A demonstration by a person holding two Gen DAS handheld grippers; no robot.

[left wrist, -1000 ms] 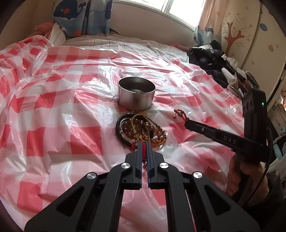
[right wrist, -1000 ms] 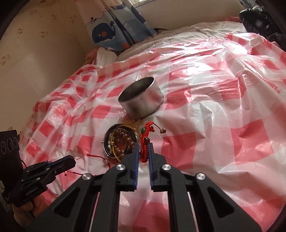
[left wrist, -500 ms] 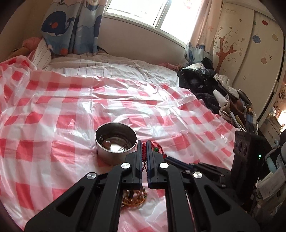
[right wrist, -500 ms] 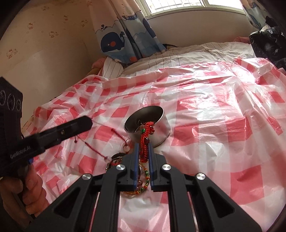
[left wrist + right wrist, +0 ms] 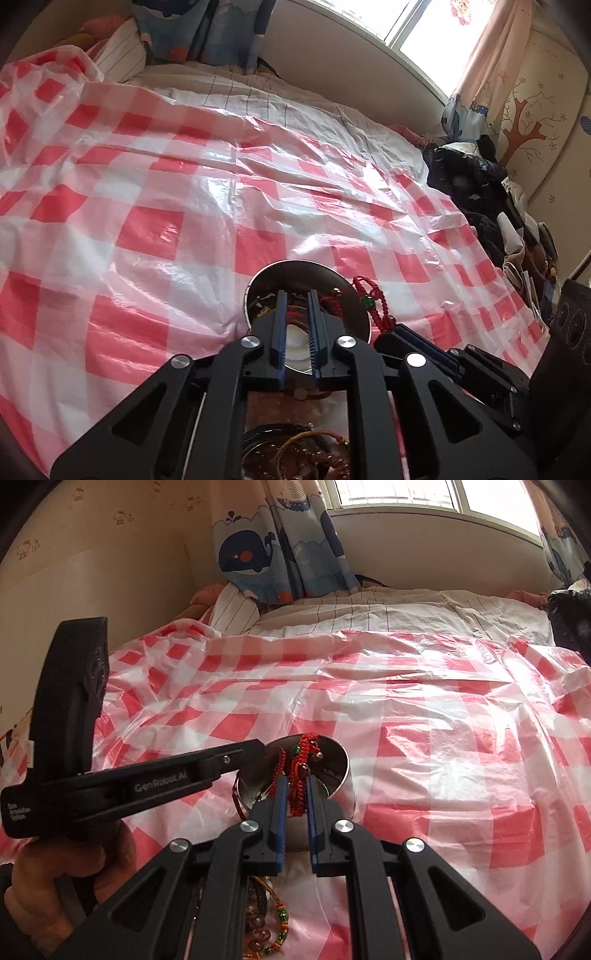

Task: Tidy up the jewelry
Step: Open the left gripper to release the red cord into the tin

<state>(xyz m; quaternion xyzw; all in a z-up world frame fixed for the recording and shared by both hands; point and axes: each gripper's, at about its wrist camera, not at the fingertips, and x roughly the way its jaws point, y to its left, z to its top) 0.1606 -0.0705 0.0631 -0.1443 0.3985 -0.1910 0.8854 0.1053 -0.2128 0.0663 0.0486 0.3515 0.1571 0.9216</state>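
A round steel tin [image 5: 354, 299] [image 5: 341, 771] stands on the red-checked plastic sheet. My left gripper [image 5: 295, 295] is over the tin's mouth with its jaws apart and empty; a thin red string [image 5: 334, 304] lies inside the tin. It also shows in the right wrist view [image 5: 258, 751] at the tin's left rim. My right gripper [image 5: 294, 781] is shut on a red braided bracelet [image 5: 301, 771] with a green bead and holds it above the tin. That bracelet [image 5: 375, 304] hangs beside the tin's right rim in the left wrist view.
A pile of beaded bracelets [image 5: 310, 458] [image 5: 269, 930] lies on the sheet just below both grippers. The checked sheet [image 5: 147, 229] covers a bed. Dark clothes [image 5: 476, 184] are heaped at the right. A whale curtain [image 5: 273, 554] and window are behind.
My left gripper moved over the tin and opened, letting the red string fall in. My right gripper carried the braided bracelet forward to above the tin.
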